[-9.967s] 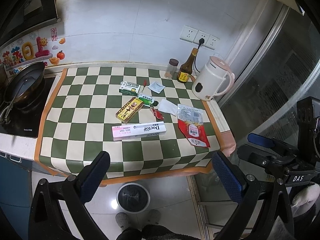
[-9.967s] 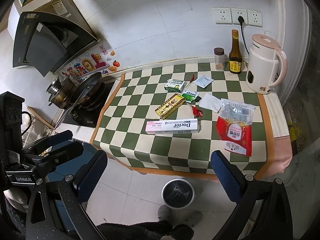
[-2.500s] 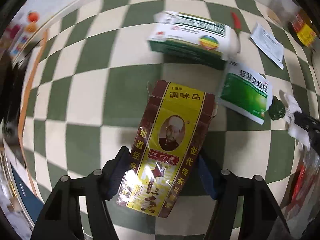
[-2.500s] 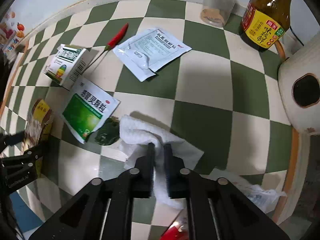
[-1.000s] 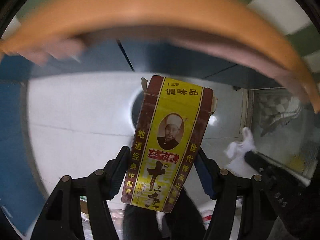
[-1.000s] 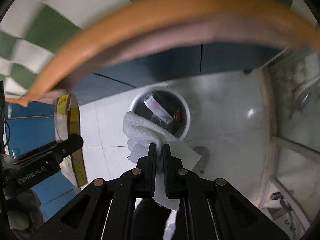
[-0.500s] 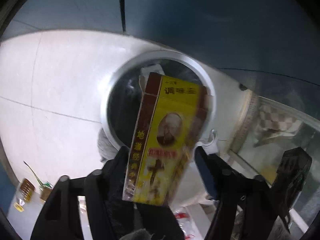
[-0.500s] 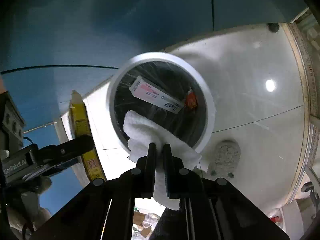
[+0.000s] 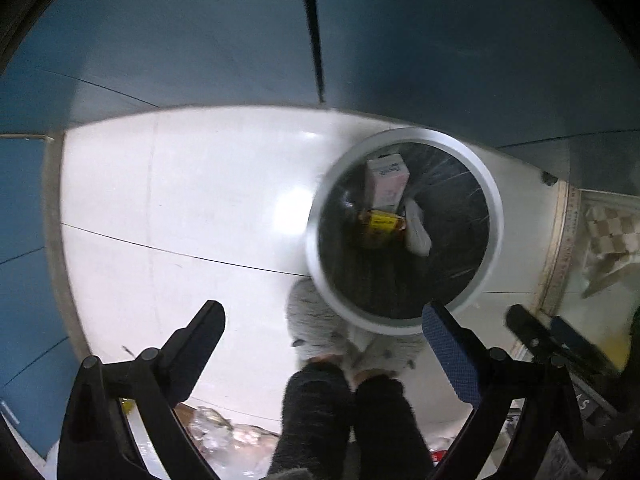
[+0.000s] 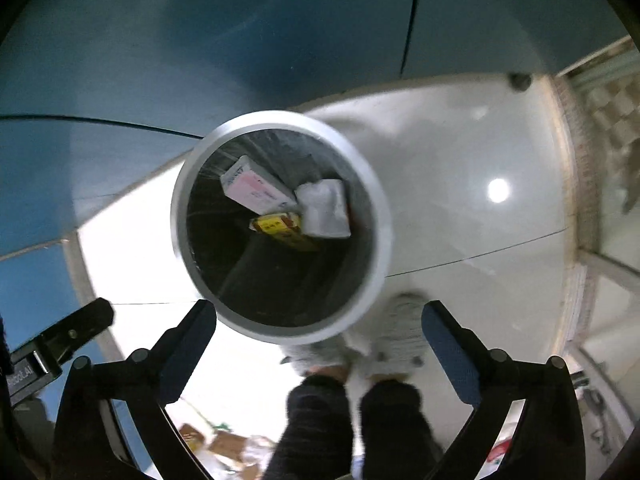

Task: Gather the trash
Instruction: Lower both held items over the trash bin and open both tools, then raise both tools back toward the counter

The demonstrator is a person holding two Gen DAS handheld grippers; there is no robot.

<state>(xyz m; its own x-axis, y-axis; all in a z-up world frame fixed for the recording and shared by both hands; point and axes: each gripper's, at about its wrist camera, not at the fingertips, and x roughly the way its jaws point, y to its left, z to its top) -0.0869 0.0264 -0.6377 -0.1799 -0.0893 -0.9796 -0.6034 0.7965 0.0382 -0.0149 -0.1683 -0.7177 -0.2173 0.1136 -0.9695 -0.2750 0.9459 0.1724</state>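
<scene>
Both hand-held grippers, your left (image 9: 322, 330) and right (image 10: 318, 320), hang released and empty above the bin.
Inside the round, silver-rimmed trash bin (image 10: 382, 216) lie a yellow carton (image 10: 280, 226), a crumpled white tissue (image 10: 324, 208) and a pink-white box (image 10: 252, 190); it stands on glossy white floor tiles (image 9: 180, 200) near blue cabinet doors (image 9: 200, 32).

"botLAI" on left hand-held gripper (image 10: 60, 344) body.

The bin (image 10: 280, 330) rim blurs. Its yellow box (image 10: 282, 228) lies half under the white wad (image 10: 324, 208); lettering unreadable.
</scene>
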